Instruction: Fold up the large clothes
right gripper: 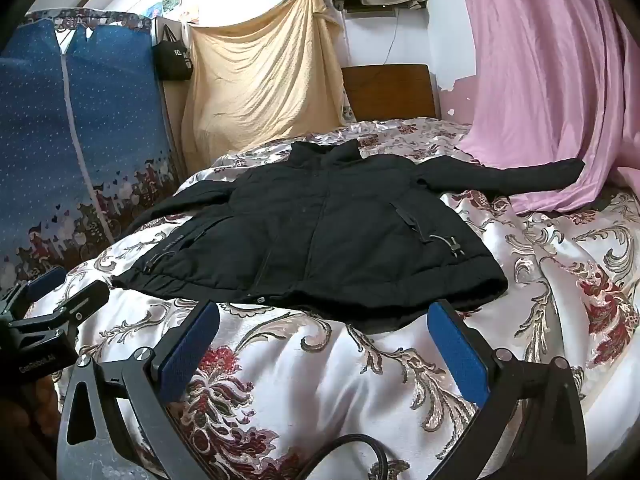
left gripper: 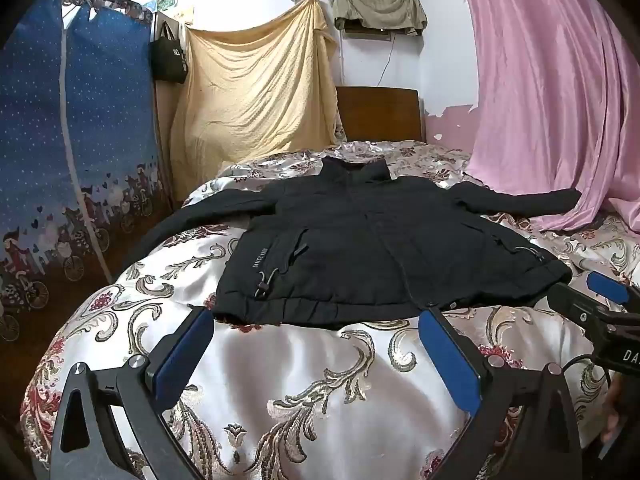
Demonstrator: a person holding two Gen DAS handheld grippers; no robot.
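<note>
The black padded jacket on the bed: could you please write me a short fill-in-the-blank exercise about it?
1. The black padded jacket lies spread out, front side ____.
2. It rests on a floral satin ____.
3. The left claw stands ____, clear of the hem.
4. The jacket's far sleeve reaches the ____ curtain.

Answers: up; bedspread; open; pink
</note>
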